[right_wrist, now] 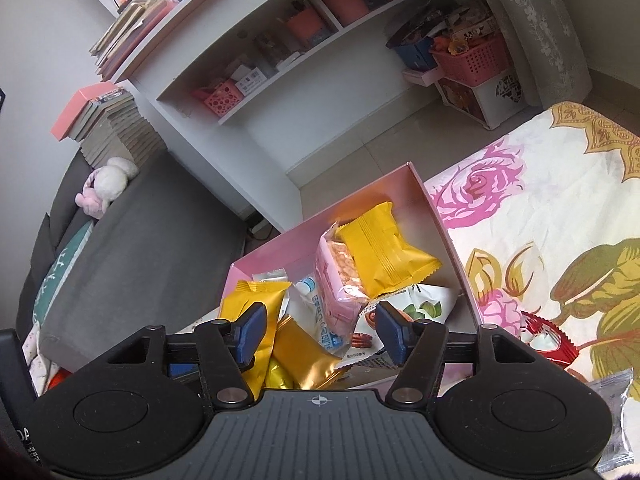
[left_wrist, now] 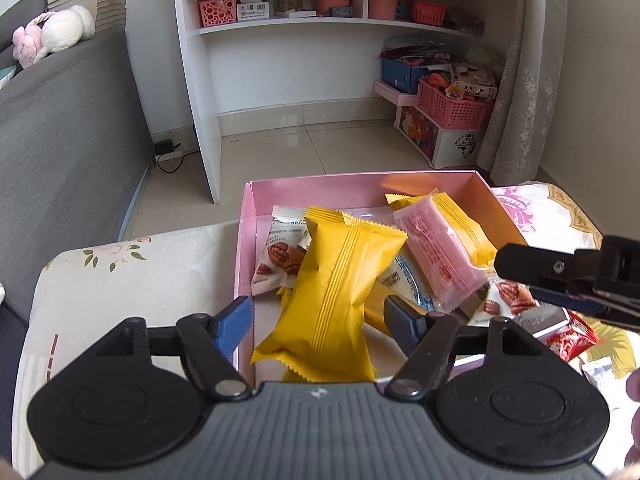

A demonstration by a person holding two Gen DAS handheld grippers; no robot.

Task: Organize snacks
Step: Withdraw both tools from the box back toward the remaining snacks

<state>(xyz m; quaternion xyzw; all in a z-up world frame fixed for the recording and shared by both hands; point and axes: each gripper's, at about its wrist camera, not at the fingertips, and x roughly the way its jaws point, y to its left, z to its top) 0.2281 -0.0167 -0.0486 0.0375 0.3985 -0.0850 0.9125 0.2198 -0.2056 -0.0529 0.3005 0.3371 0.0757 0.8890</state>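
Both grippers hang over the pink box [left_wrist: 256, 200] of snacks: the left gripper [left_wrist: 320, 320], jaws parted, loosely straddles a yellow packet [left_wrist: 340, 272]; the right gripper [right_wrist: 320, 330] gapes empty. A red packet [right_wrist: 548, 340] lies outside the box's right wall; it is best grasped mid-body.

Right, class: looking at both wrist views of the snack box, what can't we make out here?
- Red packet: right view, partly hidden behind the right gripper's housing.
- Silver packet: right view, cut off by the edge.
- Snacks at the bottom of the pink box: both views, covered by the yellow packet and others.
- Packet print: too small.
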